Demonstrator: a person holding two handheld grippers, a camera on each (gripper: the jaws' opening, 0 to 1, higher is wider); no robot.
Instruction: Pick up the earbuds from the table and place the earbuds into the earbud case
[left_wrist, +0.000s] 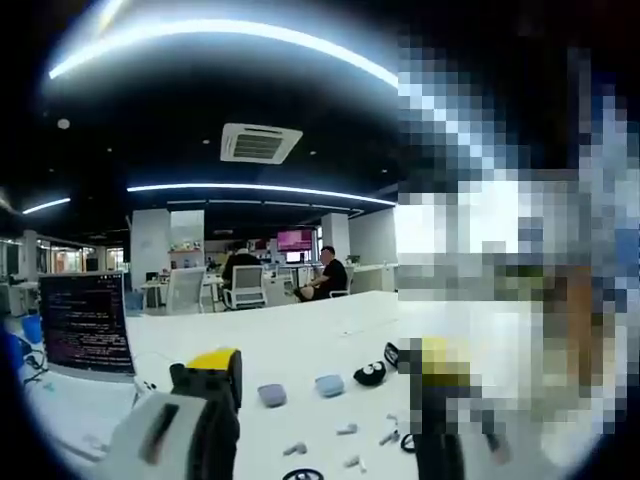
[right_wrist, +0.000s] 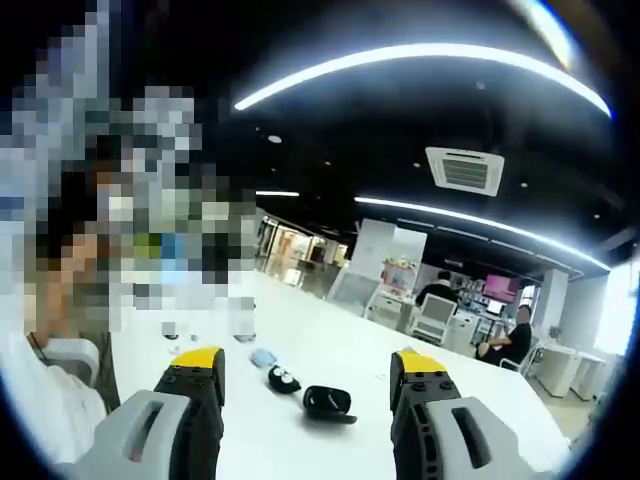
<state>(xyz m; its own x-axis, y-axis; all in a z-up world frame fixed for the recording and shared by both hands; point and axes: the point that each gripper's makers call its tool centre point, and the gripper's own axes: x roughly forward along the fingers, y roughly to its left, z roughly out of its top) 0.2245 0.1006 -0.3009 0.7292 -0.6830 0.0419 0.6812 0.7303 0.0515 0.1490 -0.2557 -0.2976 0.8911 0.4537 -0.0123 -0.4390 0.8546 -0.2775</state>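
Several small white earbuds (left_wrist: 347, 429) lie loose on the white table (left_wrist: 300, 340), low between my left gripper's jaws. Just beyond them sit a grey-blue case (left_wrist: 271, 395), a light blue case (left_wrist: 329, 385) and an open black case (left_wrist: 370, 374). My left gripper (left_wrist: 325, 354) is open above the table and holds nothing. In the right gripper view, an open black case (right_wrist: 326, 402), a round black case (right_wrist: 284, 380) and a light blue case (right_wrist: 263, 357) lie on the table between the jaws. My right gripper (right_wrist: 308, 360) is open and holds nothing.
A monitor (left_wrist: 87, 322) with a dark screen stands at the table's left. A person in a white sleeve (right_wrist: 50, 400) is close on the left of the right gripper view. Seated people (left_wrist: 328, 272) and office chairs are far behind.
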